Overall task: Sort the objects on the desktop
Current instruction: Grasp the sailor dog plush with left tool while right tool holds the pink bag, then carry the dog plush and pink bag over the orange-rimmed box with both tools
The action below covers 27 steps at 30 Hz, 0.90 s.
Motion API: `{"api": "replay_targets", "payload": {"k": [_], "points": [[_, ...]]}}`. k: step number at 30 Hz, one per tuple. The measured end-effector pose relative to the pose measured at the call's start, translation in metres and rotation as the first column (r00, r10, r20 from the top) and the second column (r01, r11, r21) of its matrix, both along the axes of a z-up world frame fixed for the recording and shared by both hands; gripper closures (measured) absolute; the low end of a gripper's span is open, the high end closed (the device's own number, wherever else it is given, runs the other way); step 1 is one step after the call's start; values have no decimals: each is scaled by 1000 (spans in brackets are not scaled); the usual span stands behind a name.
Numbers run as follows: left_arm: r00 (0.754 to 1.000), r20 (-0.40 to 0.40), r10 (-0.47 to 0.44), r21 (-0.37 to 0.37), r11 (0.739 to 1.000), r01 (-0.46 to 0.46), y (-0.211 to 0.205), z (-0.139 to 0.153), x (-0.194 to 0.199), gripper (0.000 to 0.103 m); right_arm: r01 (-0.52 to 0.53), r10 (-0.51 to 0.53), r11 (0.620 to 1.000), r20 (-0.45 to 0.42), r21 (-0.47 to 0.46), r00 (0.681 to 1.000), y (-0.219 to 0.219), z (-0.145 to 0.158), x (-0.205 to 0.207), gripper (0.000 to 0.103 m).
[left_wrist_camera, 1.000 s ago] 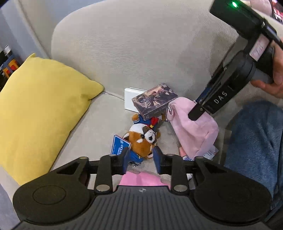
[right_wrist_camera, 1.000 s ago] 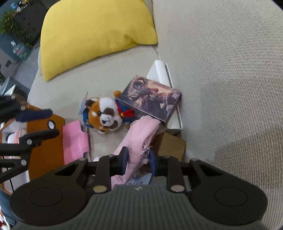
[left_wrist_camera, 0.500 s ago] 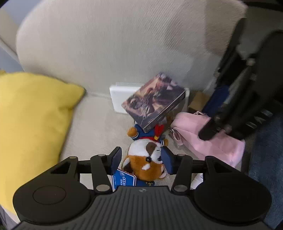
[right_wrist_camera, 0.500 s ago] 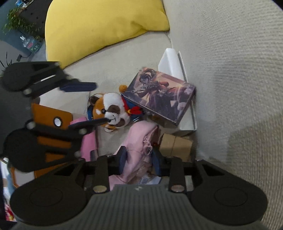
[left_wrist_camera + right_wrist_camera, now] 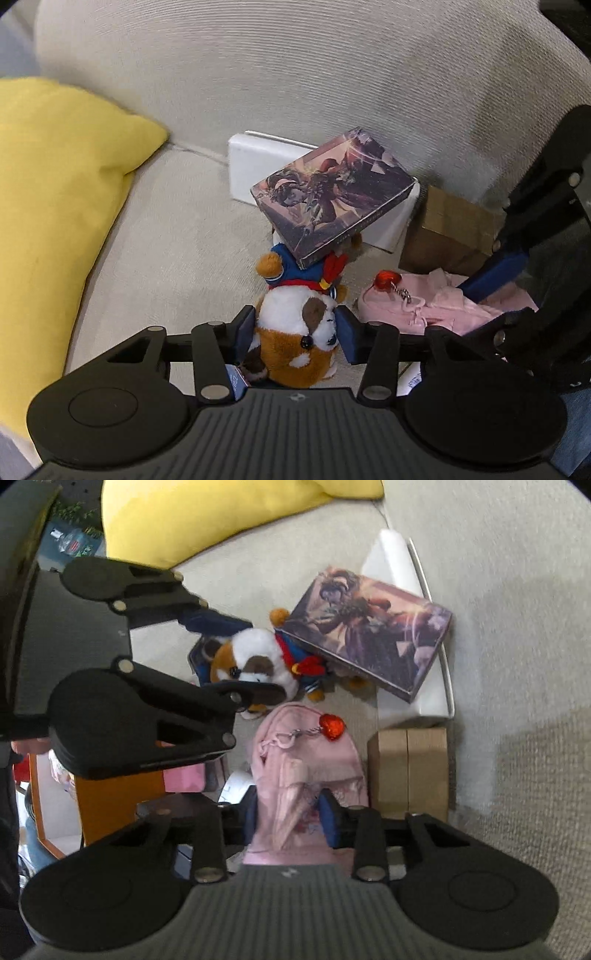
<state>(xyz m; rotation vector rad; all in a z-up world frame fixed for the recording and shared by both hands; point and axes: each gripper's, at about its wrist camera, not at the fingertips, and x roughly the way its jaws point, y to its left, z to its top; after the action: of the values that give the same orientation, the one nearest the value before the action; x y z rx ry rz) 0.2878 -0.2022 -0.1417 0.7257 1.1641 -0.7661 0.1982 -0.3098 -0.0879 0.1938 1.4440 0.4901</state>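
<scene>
A brown-and-white plush toy (image 5: 295,354) in a blue outfit lies on the beige sofa seat (image 5: 177,236). Its feet are tucked under an illustrated box (image 5: 332,192). My left gripper (image 5: 295,328) points down over it, jaws closing, and both pads touch the sides of the plush head. The right wrist view shows the same grip on the plush toy (image 5: 258,653). My right gripper (image 5: 290,816) has its jaws closing on a fold of the pink mini backpack (image 5: 306,753), which carries a red heart charm (image 5: 331,726). Both pads press into the fabric.
A white box (image 5: 255,162) leans against the sofa back behind the illustrated box. A brown cardboard box (image 5: 410,768) sits right of the backpack. A yellow cushion (image 5: 55,203) fills the left. An orange object (image 5: 110,797) and a pink flat item (image 5: 184,779) lie near the seat's edge.
My left gripper came down and forward from short of the plush toy, widened, and now straddles and pinches its head. The right gripper tipped further down over the pink backpack.
</scene>
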Motion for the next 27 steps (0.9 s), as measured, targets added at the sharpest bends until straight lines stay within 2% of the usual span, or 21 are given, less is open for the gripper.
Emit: {"api": "replay_targets", "payload": {"k": [6,14,17,22,27], "points": [[996,64,64,-3,998,-64,18,18,-28,54,-5,6,1000,41,-9,999,-5,15,-11,77],[977,122,177,-84,982,-168,58,69,-64,55,-6,6,1000,127,-6,992,-11,48,-40,79],[967,136,215,-125,972,-199,60,94,-70,55,4,-4,1000,172,0,985,-14,64,-49,80],[942,182,281,-194,950,-245,80,125,-96,55,15,-17,1000,247,11,969,-6,78,-69,81],[903,227,364,-257,917,-305,111,154,-128,55,-8,-3,999,343,32,940,9,110,-91,81]]}}
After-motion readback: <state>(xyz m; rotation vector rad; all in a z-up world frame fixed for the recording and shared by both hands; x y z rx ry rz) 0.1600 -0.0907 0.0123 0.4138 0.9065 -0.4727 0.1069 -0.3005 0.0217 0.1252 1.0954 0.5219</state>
